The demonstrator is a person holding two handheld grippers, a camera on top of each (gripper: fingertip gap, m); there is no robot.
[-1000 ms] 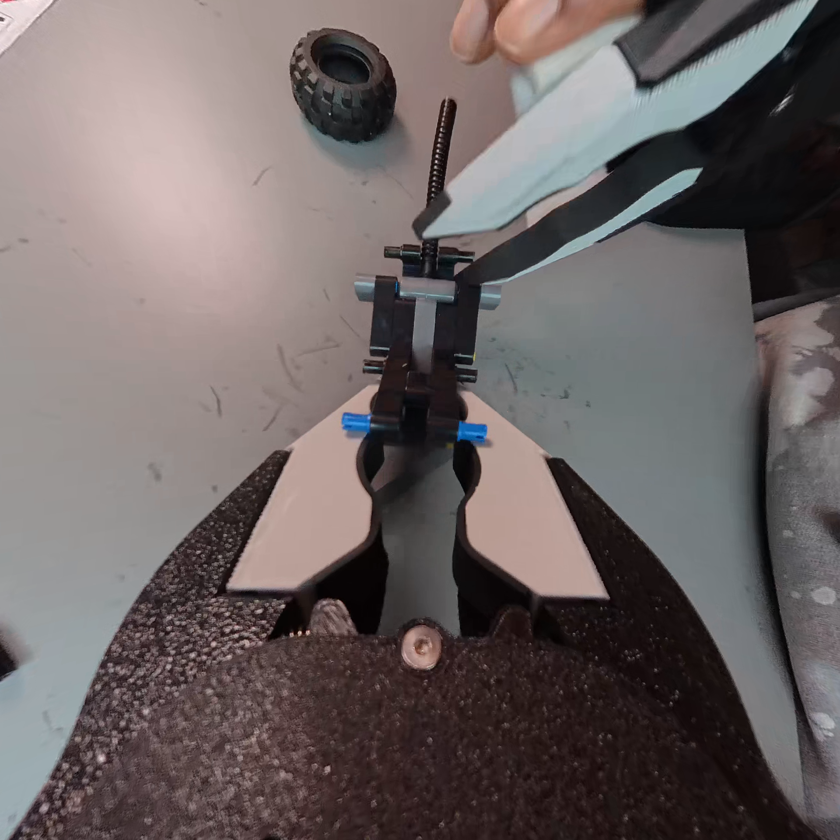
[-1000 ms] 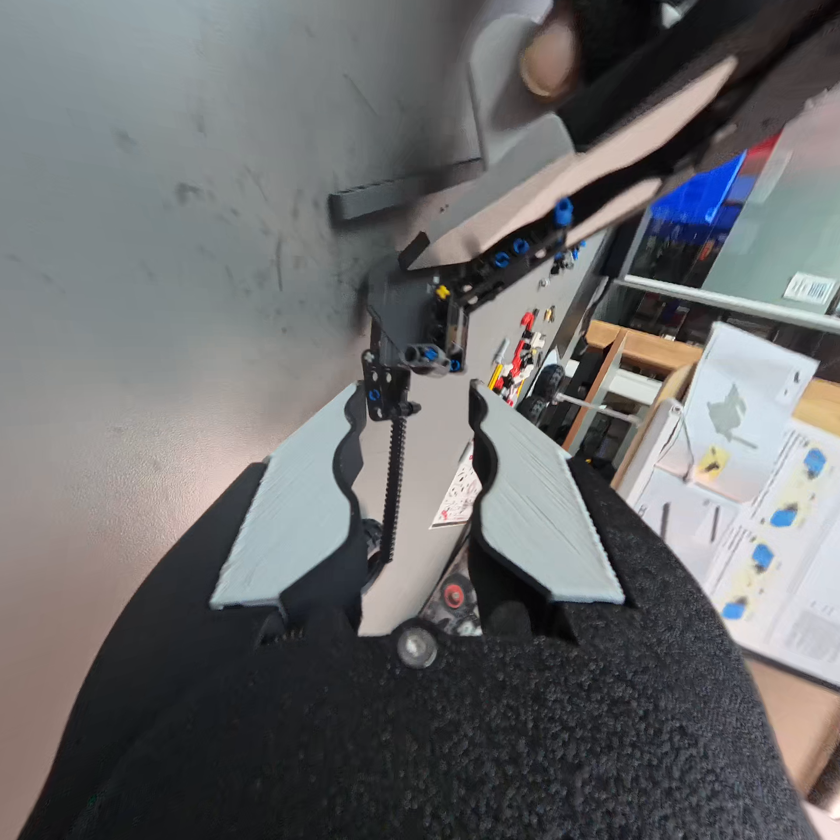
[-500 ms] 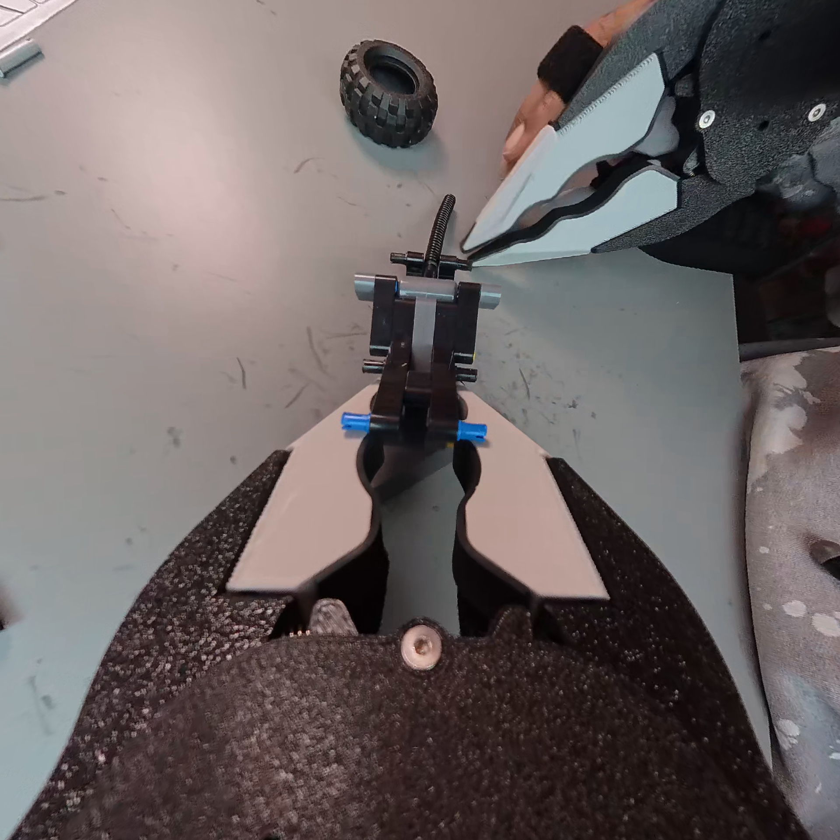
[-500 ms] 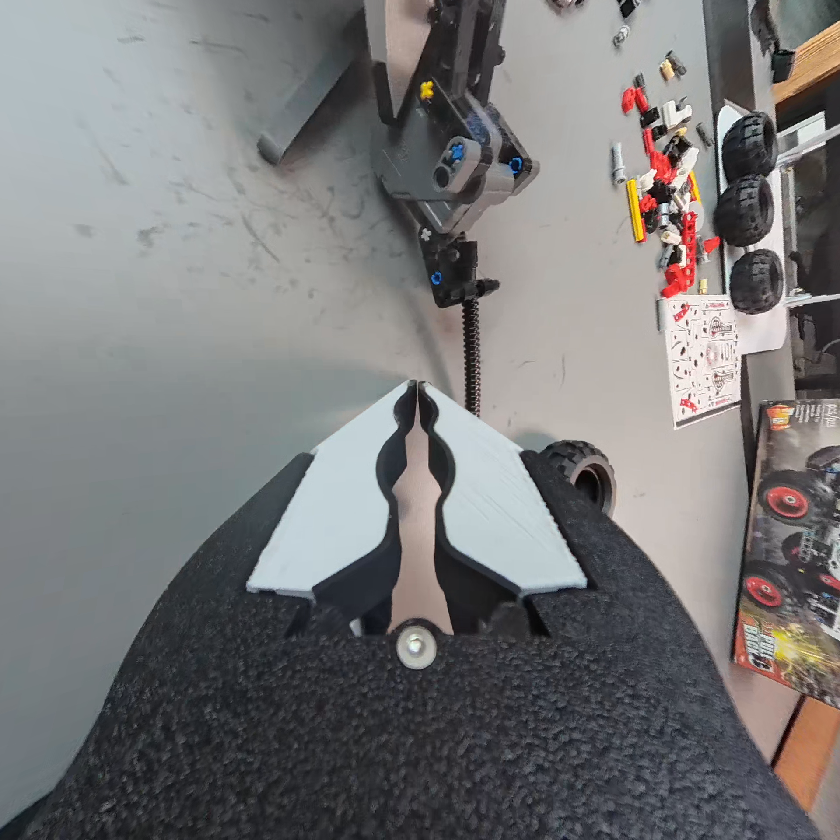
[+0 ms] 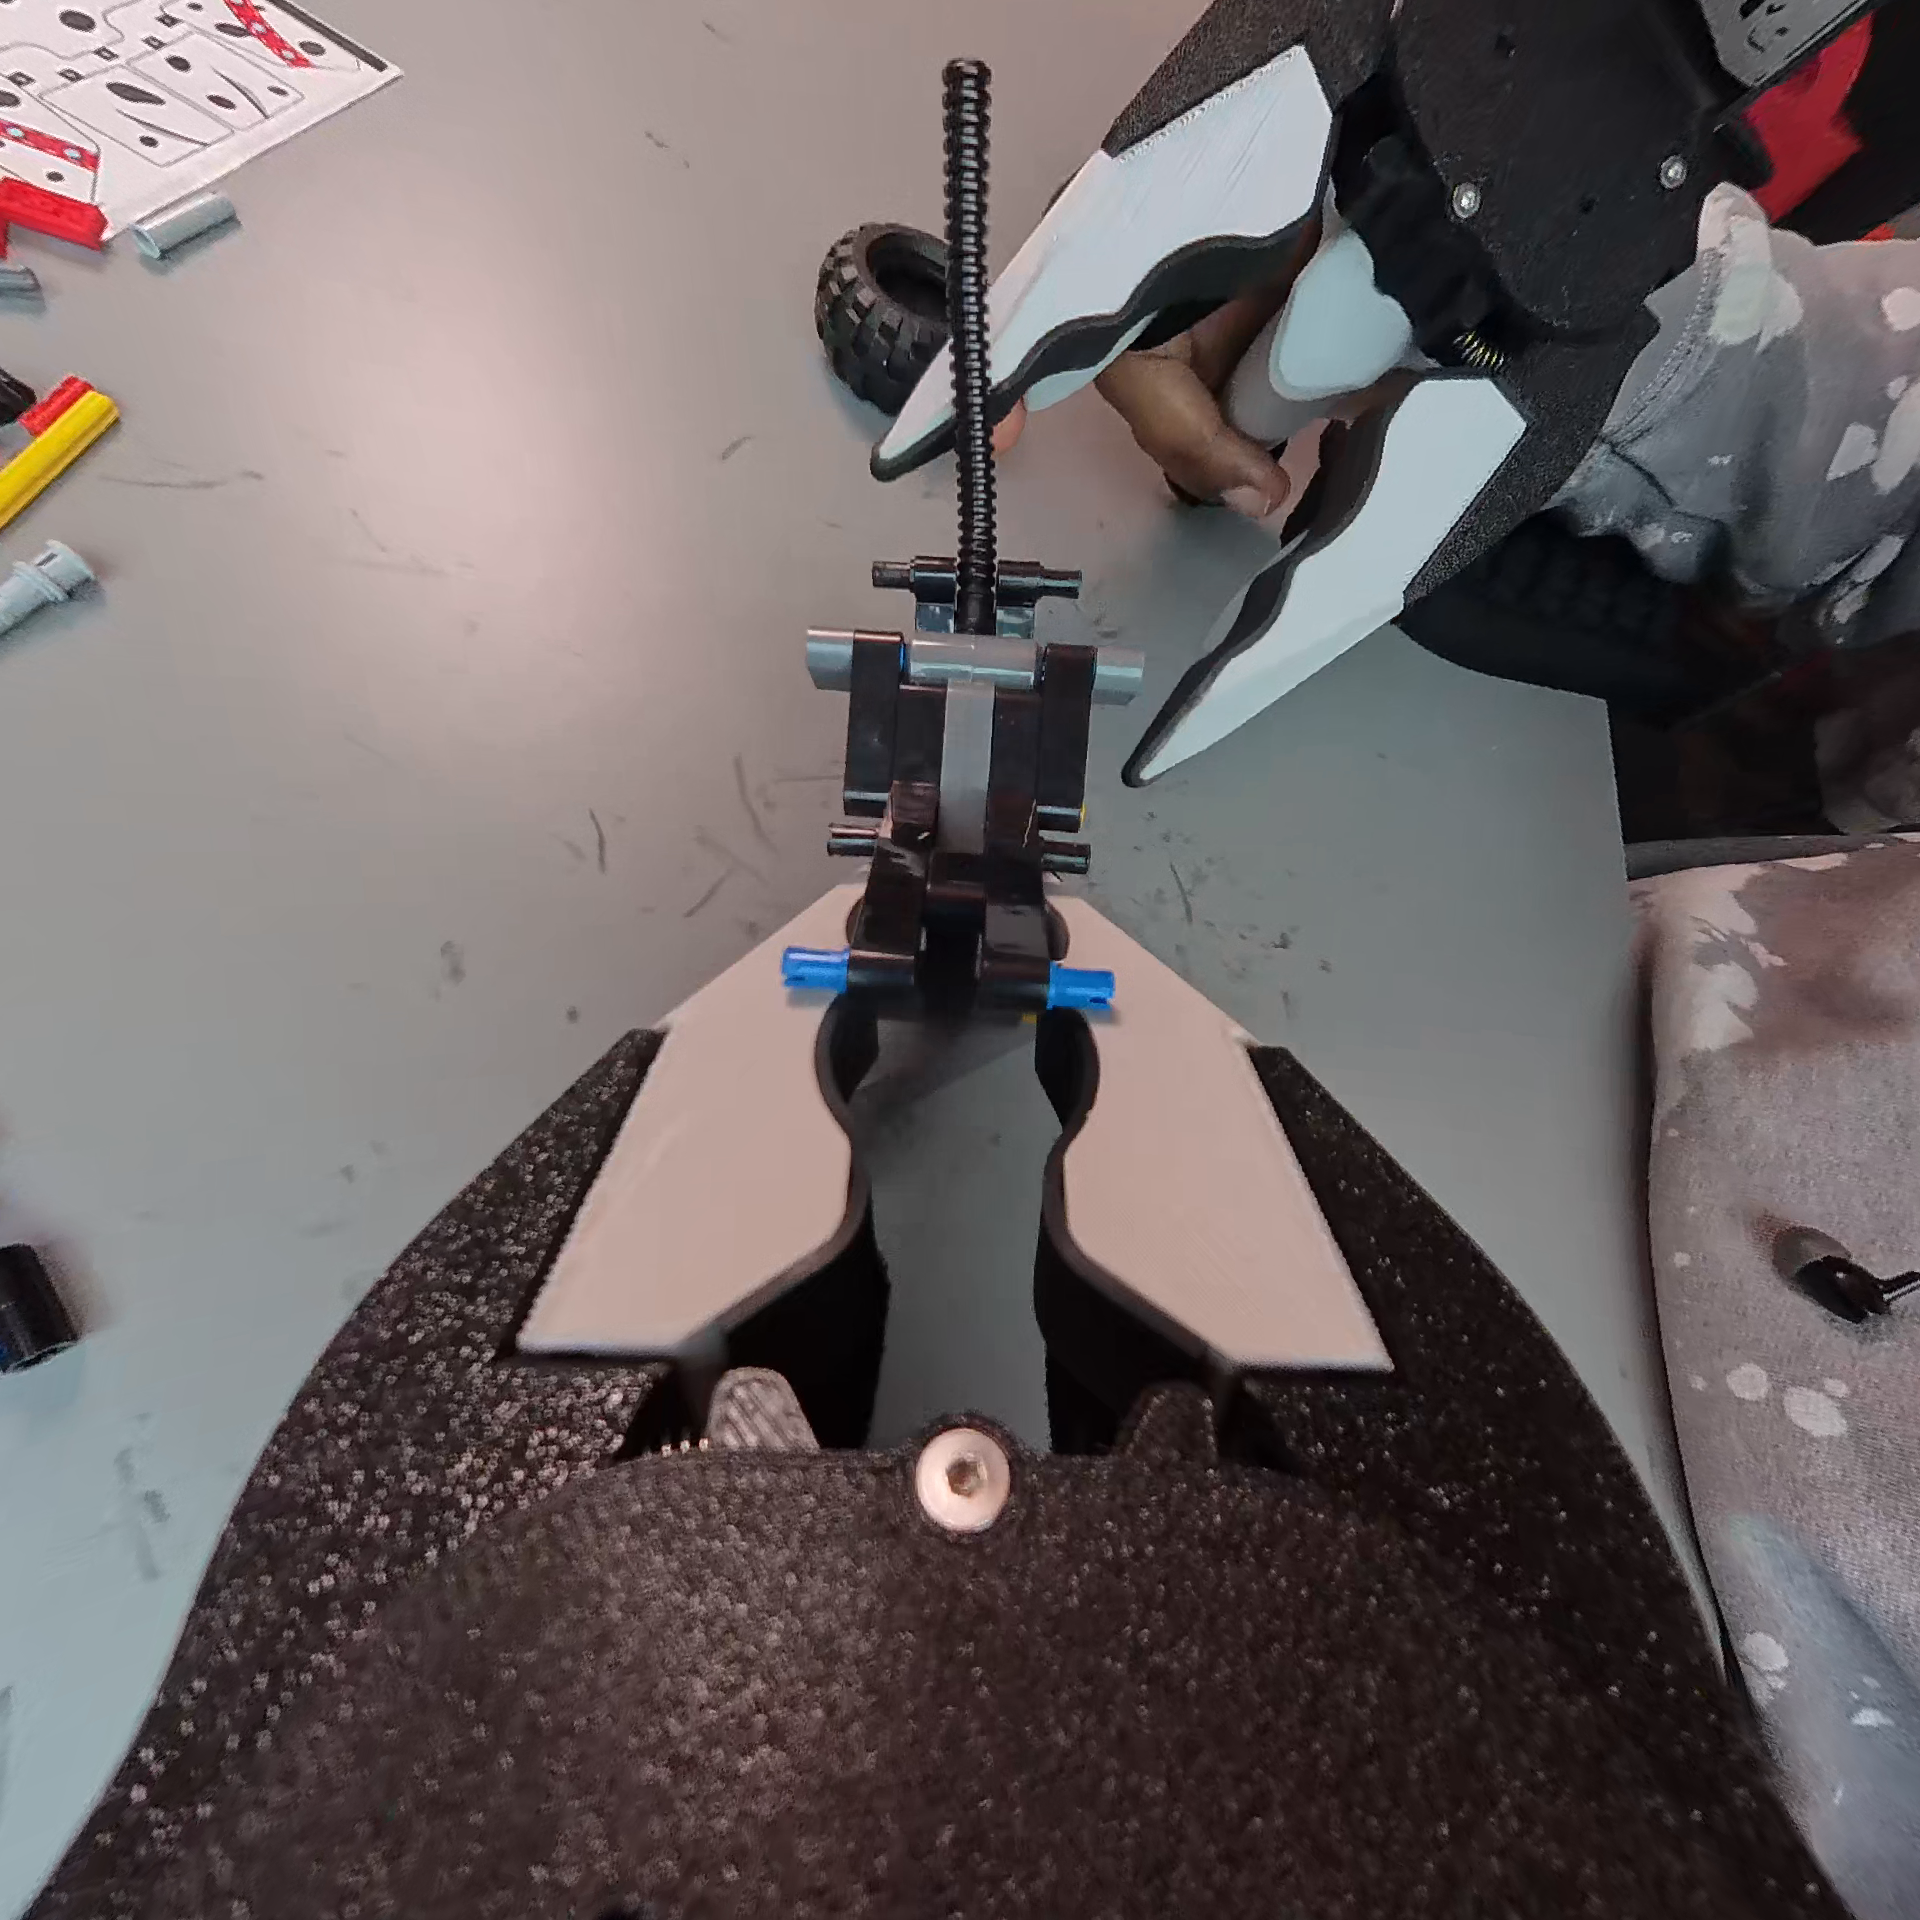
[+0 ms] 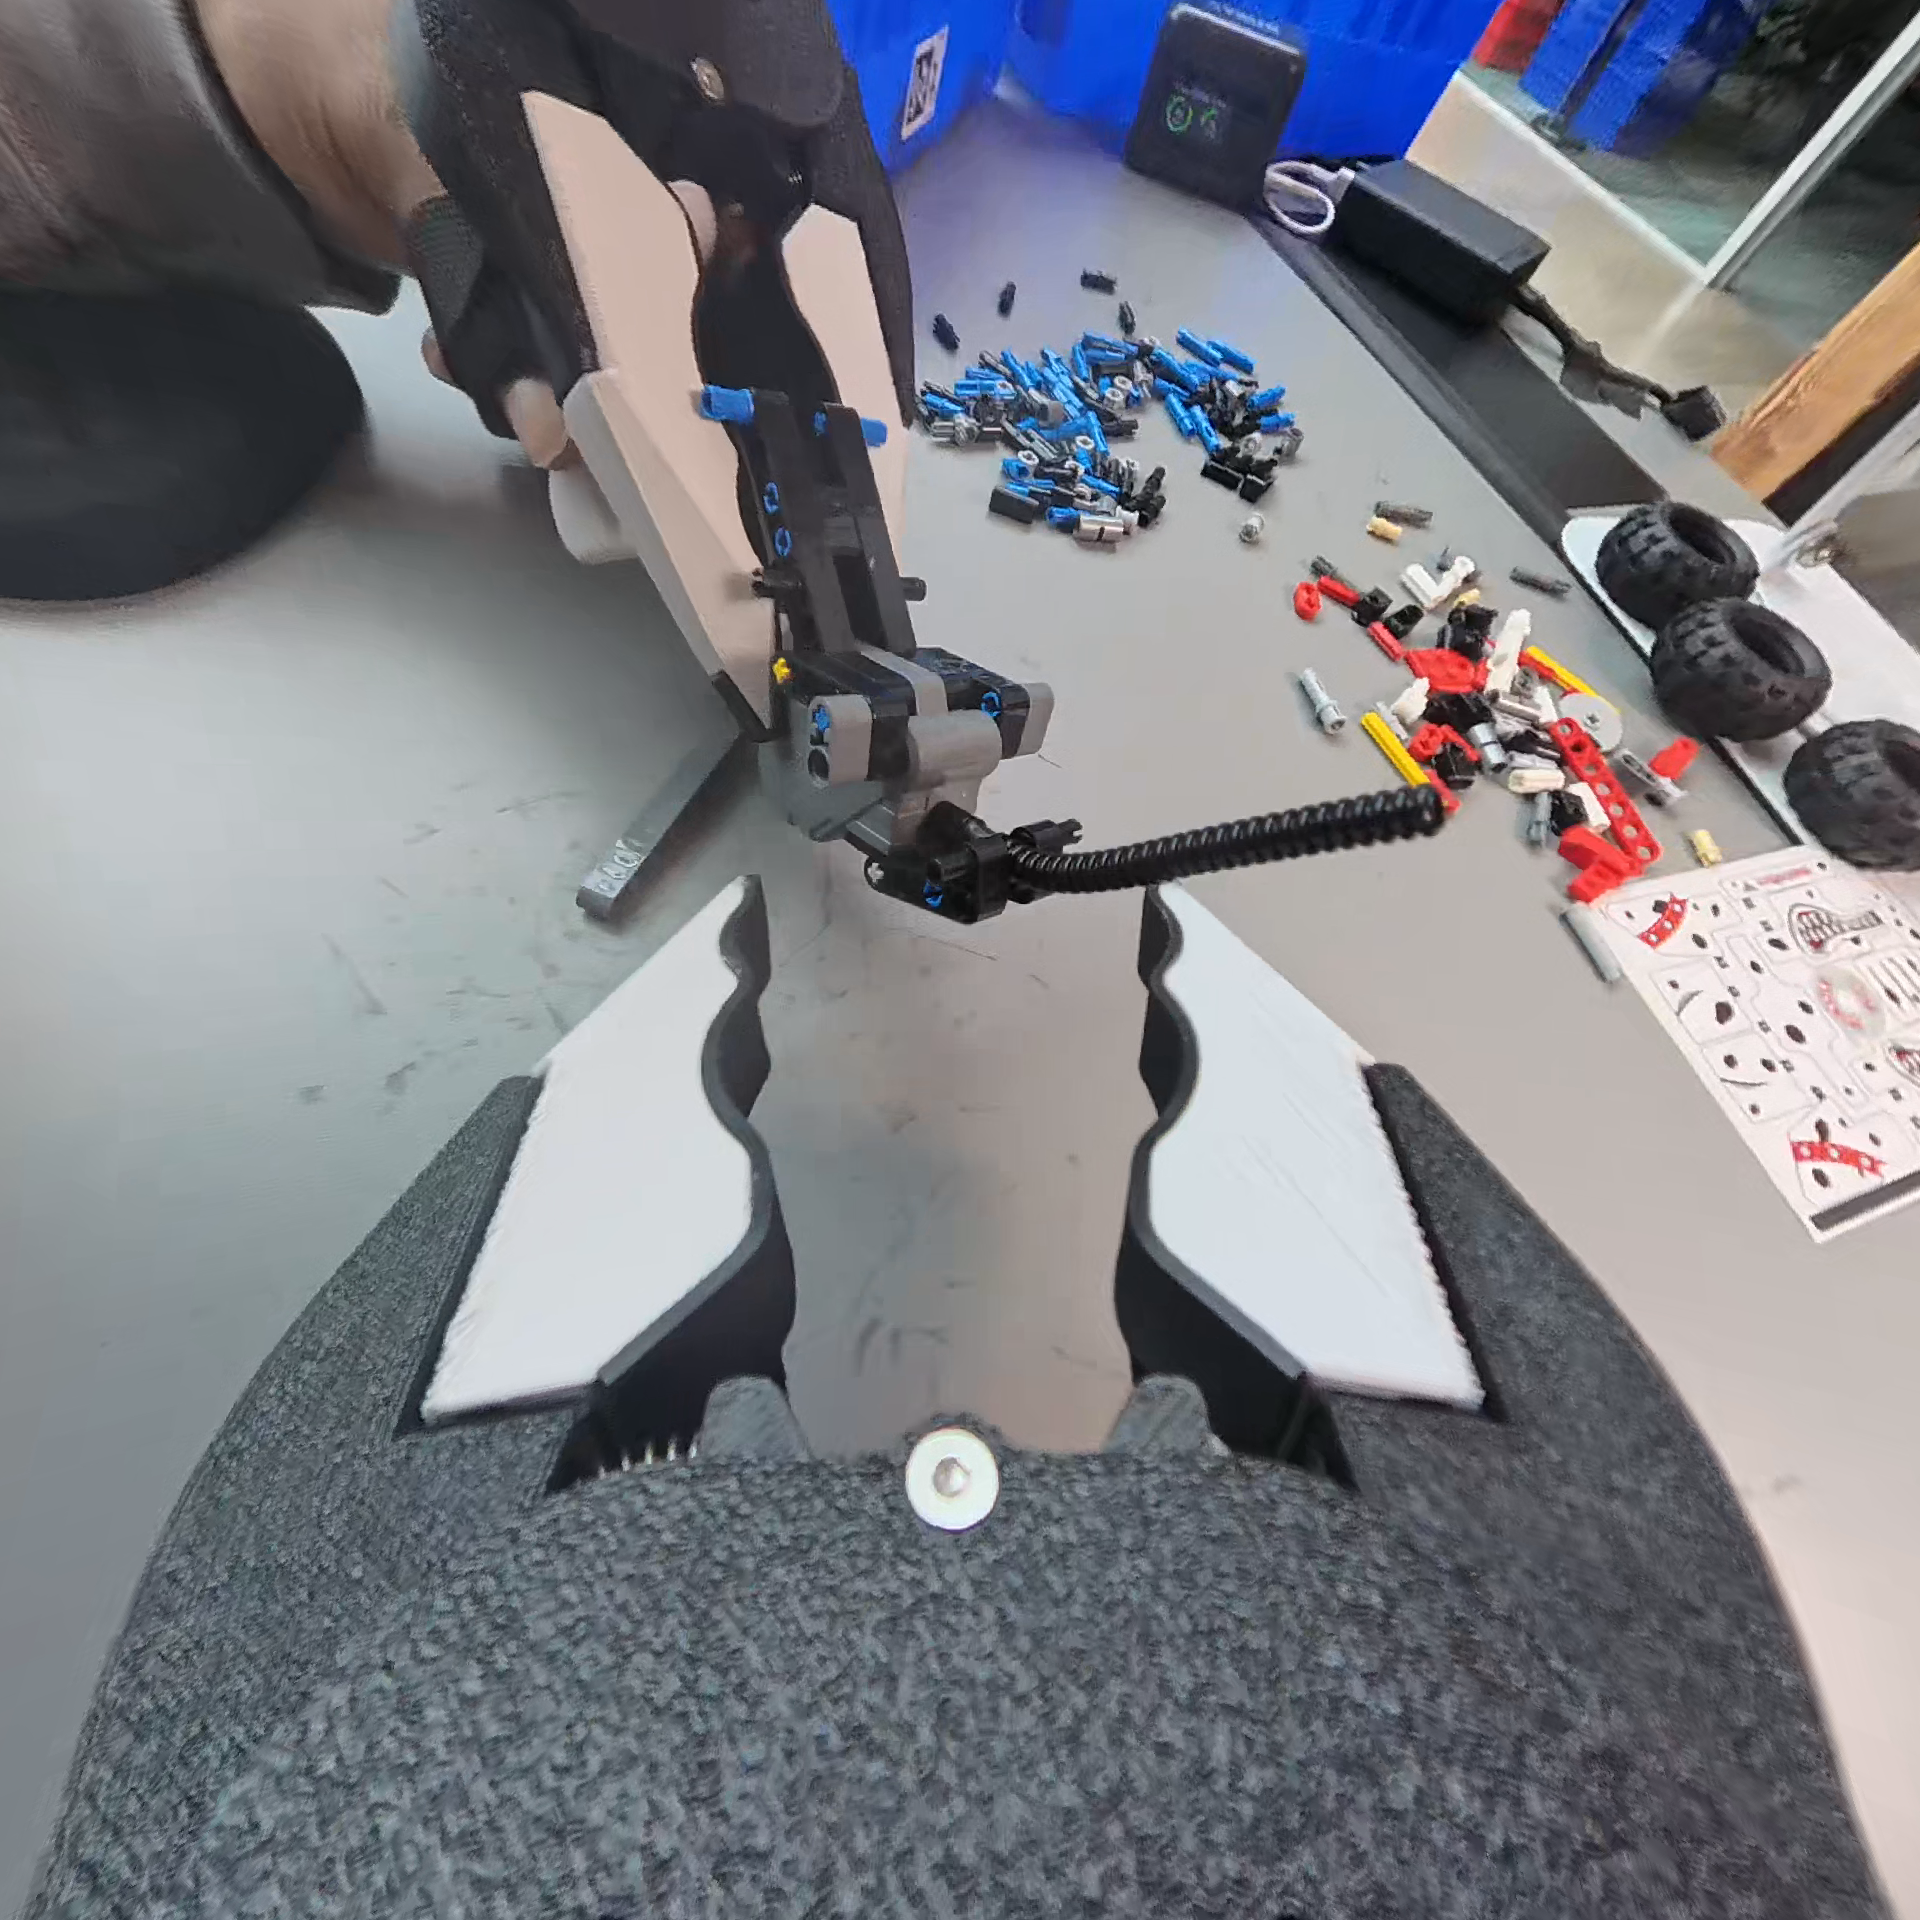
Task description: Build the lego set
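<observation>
**Left hand-held gripper pins the sub-assembly while the right one hangs open beside its hose**

Left hand-held gripper (image 5: 951,987) is closed on the near end of the black-and-grey lego sub-assembly (image 5: 966,769), its fingers pinching the black beams just by the blue pins (image 5: 816,964) and holding the build clear above the grey worktop (image 5: 416,727). From the far end of the build a black ribbed flexible hose (image 6: 1226,831) sticks out, unsupported along its length. The right hand-held gripper (image 6: 951,925) is spread wide and holds nothing; in the right wrist view its fingertips sit just short of the black connector (image 6: 951,862) where the hose joins the build.

Loose parts lie well apart from the build: a heap of blue and black pins (image 6: 1112,426), a pile of red, white and yellow pieces (image 6: 1496,717), three tyres (image 6: 1735,665) at the worktop edge, a single tyre (image 5: 883,312) beyond the hose, a sticker sheet (image 6: 1808,1029) and a dark grey beam (image 6: 665,821) lying flat under the left hand-held gripper.

The risks look plain enough. If the right fingers close on the springy hose instead of the connector, it may bend away or pull out of its socket. Pushing sideways on the far end could also twist the build in the left grip, which holds only a narrow end, and the blue pins there might be knocked loose.
</observation>
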